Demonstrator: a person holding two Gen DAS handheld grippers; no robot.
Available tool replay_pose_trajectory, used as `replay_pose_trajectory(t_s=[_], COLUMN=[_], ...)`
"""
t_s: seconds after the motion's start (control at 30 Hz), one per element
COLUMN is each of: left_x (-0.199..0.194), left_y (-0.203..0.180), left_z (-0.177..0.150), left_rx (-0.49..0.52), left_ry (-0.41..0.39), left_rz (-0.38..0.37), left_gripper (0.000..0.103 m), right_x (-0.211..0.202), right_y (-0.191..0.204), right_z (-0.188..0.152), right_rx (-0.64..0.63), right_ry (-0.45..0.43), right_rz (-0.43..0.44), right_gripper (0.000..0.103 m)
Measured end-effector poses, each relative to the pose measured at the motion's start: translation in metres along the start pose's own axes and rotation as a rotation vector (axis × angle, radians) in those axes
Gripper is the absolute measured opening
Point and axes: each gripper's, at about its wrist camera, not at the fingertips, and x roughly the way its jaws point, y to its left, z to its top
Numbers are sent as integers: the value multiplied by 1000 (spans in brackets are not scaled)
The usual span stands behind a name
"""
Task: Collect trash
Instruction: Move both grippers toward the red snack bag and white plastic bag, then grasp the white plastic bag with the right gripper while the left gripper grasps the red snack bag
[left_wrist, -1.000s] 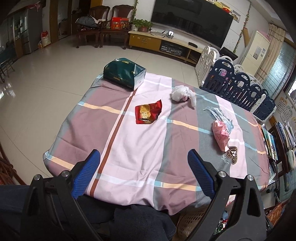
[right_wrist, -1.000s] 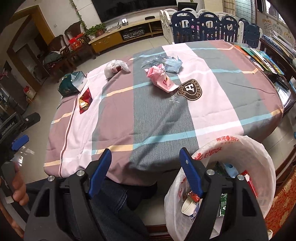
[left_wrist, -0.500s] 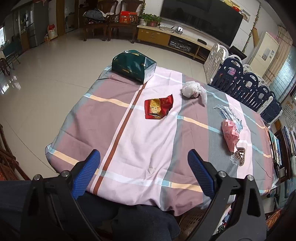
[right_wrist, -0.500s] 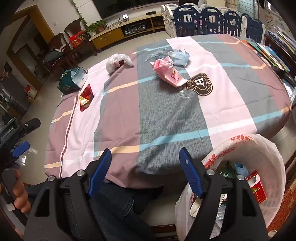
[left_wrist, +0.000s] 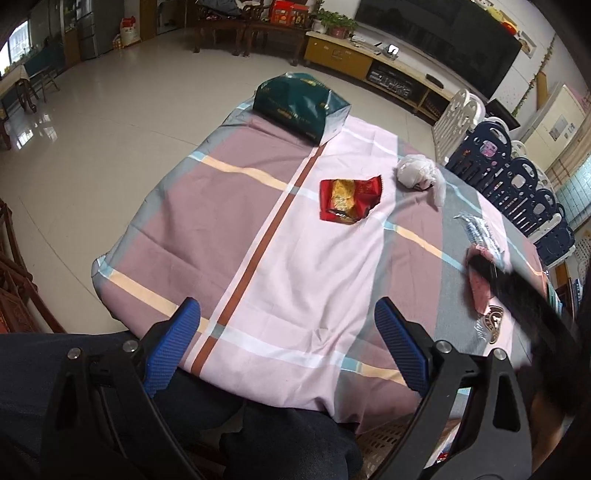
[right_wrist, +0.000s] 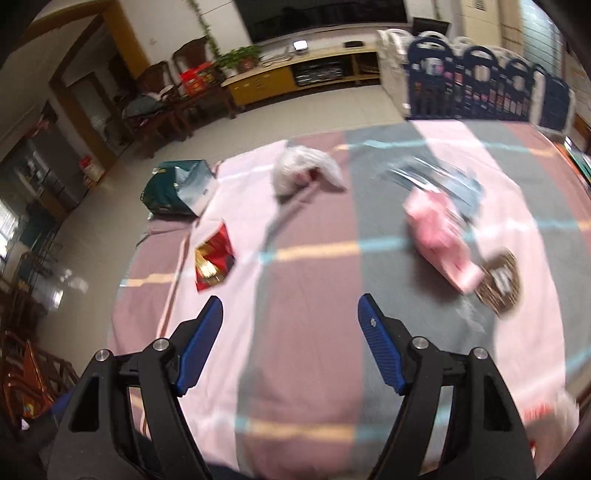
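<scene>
trash spread over a striped tablecloth, both claws wide apart and empty

a flattened red and gold wrapper (left_wrist: 349, 200) lies near the middle of the tablecloth (left_wrist: 280, 266), a crumpled white plastic bag (left_wrist: 419, 173) just beyond it toward the far edge, and a pink packet (right_wrist: 441, 236) with clear plastic wrap (right_wrist: 436, 179) touching its far end lies further right beside a dark round badge (right_wrist: 498, 282); a dark green box (left_wrist: 301, 105) sits at the far left corner. the left gripper (left_wrist: 290, 343) hovers above the near table edge, blue pads spread and gripping nothing. the right gripper (right_wrist: 291, 341) is also released, hanging over the cloth and aimed between the wrapper and the pink packet; its view is motion-blurred.
</scene>
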Motion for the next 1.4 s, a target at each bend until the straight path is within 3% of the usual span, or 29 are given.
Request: replay_pose_trajectory(t_s=[0.1, 0.2, 0.37, 0.47, 0.53, 0.57, 0.6, 0.83, 1.13, 1.23, 1.3, 1.4], left_x=[17, 33, 49, 54, 55, 55, 56, 53, 52, 51, 51, 53], left_y=[9, 23, 37, 37, 37, 38, 38, 37, 38, 39, 43, 46], left_z=[1, 2, 6, 7, 7, 7, 7, 9, 8, 8, 9, 8], left_rx=[-54, -123, -195, -200, -201, -202, -204, -204, -205, -205, -220, -238], left_ry=[33, 66, 95, 95, 95, 95, 96, 85, 88, 88, 92, 94], left_rz=[36, 64, 79, 84, 87, 88, 88, 87, 87, 89, 89, 87], left_gripper=[95, 95, 95, 95, 95, 95, 95, 95, 95, 95, 95, 95], right_x=[46, 98, 168, 187, 193, 191, 189, 142, 63, 50, 41, 28], right_y=[27, 51, 93, 105, 112, 117, 119, 90, 36, 32, 33, 28], right_z=[34, 53, 52, 44, 37, 34, 31, 16, -32, -41, -33, -4], right_rx=[-48, -72, -191, -228, -264, -304, -330, -324, -331, -314, -292, -210], right_ry=[53, 116, 194, 218, 213, 192, 190, 185, 250, 262, 211, 100], right_rz=[68, 55, -32, -35, -47, -60, -46, 19, 122, 192, 192, 162], right_gripper=[74, 75, 79, 78, 63, 47, 41, 39, 40, 53, 77, 83])
